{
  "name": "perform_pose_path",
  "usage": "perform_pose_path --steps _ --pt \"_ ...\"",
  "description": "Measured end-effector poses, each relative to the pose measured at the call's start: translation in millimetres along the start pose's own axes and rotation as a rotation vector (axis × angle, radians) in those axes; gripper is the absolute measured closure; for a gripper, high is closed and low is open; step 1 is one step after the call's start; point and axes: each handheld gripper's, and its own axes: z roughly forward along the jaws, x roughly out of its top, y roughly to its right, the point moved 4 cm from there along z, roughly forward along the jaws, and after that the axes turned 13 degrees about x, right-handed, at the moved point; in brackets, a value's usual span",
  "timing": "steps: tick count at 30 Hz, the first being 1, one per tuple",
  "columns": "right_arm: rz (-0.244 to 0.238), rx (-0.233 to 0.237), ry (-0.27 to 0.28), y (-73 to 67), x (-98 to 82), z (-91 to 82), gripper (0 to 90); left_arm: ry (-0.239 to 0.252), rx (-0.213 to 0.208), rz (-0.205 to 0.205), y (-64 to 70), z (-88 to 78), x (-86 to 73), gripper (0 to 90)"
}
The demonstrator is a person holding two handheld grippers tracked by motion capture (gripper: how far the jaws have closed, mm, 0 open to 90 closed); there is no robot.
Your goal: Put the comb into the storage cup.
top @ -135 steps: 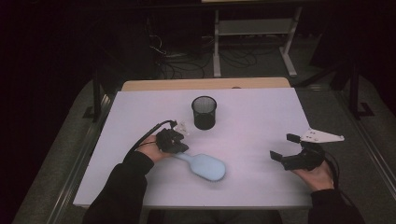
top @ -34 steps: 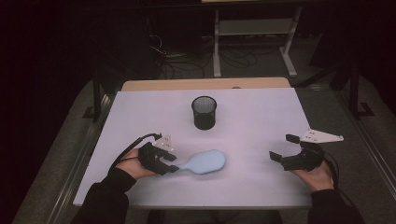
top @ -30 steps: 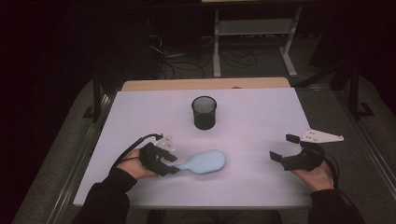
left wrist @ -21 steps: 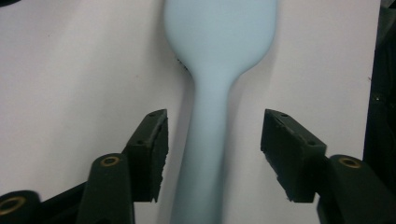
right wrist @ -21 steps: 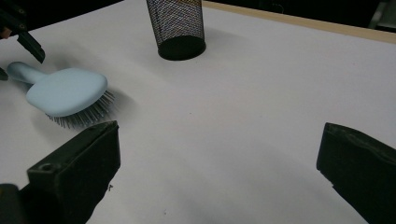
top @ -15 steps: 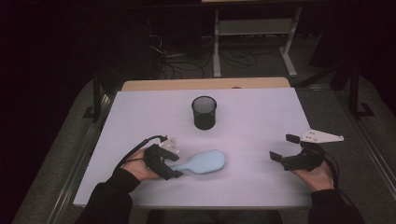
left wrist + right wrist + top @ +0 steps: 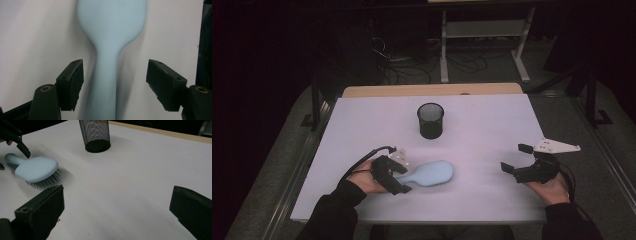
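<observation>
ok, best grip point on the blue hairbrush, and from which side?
Probably the handle, from its free end on the left gripper's side. It's narrow, straight and lies flat, bristles down on the table. The jaws, which have just been opening, already straddle it with a gap each side. The head is far wider.

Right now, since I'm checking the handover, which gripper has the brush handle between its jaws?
The left gripper: its jaws, just opening, straddle the blue brush handle without pressing it. The right gripper stands open over bare table.

Black mesh cup [image 7: 430,120] upright mid-table, white tabletop [image 7: 492,125], metal rack [image 7: 484,37] behind, cables on floor
</observation>
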Motion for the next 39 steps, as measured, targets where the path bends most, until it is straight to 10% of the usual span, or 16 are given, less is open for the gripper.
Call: perform_pose_path --steps 39 --pt "0.006 0.005 0.007 0.3 0.2 -0.9 0.0 -0.039 0.047 0.031 -0.7 17.8 8.3 64.6"
